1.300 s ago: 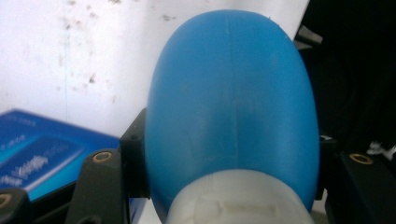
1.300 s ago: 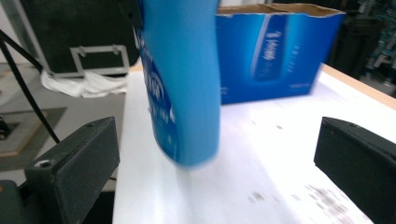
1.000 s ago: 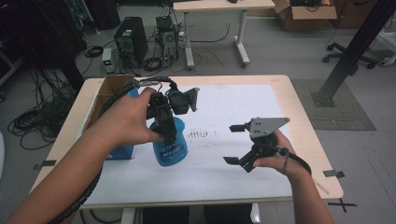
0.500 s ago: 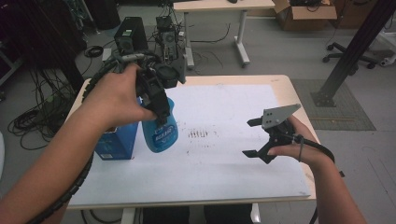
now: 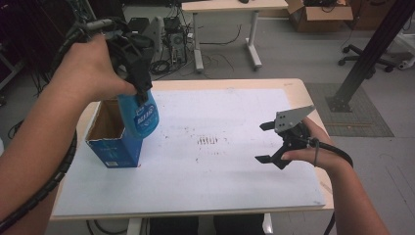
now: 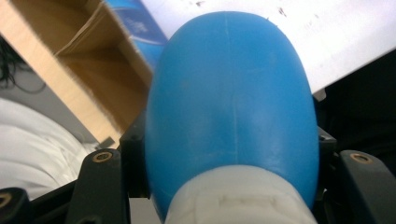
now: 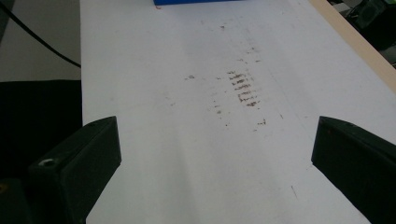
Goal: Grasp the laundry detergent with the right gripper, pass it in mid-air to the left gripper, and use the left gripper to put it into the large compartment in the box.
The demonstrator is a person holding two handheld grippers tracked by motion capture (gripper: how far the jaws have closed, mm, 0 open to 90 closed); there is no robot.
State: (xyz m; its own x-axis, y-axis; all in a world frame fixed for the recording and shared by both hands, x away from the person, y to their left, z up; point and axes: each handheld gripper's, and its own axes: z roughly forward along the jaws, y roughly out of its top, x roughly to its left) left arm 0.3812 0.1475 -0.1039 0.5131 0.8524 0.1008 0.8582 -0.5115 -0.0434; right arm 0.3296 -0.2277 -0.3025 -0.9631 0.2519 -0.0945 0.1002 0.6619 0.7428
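A blue plastic bottle [image 5: 140, 115] with a white neck hangs in the air, tilted, over the right rim of an open blue cardboard box [image 5: 113, 152]. My left gripper [image 5: 142, 94] is shut on the bottle's neck from above. In the left gripper view the bottle's body [image 6: 229, 102] sits between the black jaws, and the box's brown inside [image 6: 79, 60] shows below it. My right gripper [image 5: 267, 142] hovers open over the right part of the table with nothing between its jaws. In the right gripper view that gripper [image 7: 217, 163] looks across the white sheet.
A white sheet [image 5: 220, 186] covers the wooden table, with a patch of brown marks [image 5: 208, 140] near its middle. Beyond the table stand computer gear, cables, another table and an office chair. A black post rises at the right.
My left hand has lifted the bottle off the table and carried it up and left to the box. The right gripper has risen slightly and stays open.
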